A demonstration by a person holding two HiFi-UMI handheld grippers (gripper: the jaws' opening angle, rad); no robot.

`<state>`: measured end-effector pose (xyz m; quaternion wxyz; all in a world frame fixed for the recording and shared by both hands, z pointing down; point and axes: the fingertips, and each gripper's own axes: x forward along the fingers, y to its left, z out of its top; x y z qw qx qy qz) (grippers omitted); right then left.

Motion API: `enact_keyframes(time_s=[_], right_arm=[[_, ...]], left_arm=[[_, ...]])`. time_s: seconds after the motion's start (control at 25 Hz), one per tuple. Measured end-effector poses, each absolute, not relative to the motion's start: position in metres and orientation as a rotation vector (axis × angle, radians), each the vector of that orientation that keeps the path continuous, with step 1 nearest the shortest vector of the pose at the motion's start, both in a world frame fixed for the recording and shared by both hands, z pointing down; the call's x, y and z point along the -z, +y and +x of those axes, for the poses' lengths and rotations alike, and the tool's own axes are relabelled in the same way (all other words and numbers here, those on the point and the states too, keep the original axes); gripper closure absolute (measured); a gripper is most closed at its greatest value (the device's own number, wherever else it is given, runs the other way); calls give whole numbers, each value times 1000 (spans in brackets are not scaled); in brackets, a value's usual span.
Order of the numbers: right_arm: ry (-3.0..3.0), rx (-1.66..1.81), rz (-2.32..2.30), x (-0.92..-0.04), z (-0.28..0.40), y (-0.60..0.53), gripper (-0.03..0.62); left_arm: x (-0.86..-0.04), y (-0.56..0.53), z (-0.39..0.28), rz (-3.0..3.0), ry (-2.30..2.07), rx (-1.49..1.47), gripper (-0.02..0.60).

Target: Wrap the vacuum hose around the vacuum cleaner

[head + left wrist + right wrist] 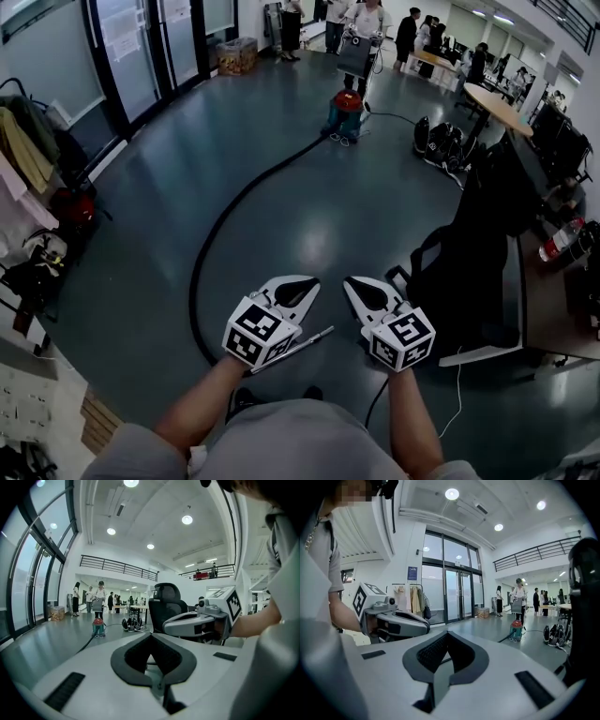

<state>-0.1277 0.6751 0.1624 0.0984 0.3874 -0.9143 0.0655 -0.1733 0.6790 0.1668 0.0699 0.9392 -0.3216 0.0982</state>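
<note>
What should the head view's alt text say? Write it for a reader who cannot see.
The left gripper and right gripper are held side by side, fingers closed and empty, above a grey floor. A black vacuum hose curves across it to a red-and-teal vacuum cleaner far ahead.

1. A black office chair (473, 262) stands at the right.
2. Clothes (23, 150) hang on a rack at the left.
3. A box (236, 56) sits beside the glass doors (141, 47).
4. People (370, 19) stand at the far end, near a round worktop (497, 105).
5. Dark bags (439, 142) lie on the glossy floor (281, 206).
</note>
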Motion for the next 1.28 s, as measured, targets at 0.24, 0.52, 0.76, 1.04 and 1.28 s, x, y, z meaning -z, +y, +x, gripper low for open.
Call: enact_keyframes(time_s=[0.24,0.52,0.76,1.04,1.28], right_arm=[[-2719,-242,1139,-176,-108,646,591],[-2680,-367,1138,-241,-92,597,591],[-2577,-554,1203,-365,-79,558,591],[-2397,-812,1163,-562,-85,564,589],[-2215,-1009,1151,-757,-94,585,537]], left_arm=[[-180,650,-158,2809,-981,-341,574],[-253,595,-149,2727,-957,-433,574],[-380,566,-150,2629,-898,-554,574],[-571,585,-162,2442,-819,-681,574],[-746,614,-178,2297,-740,-749,574]])
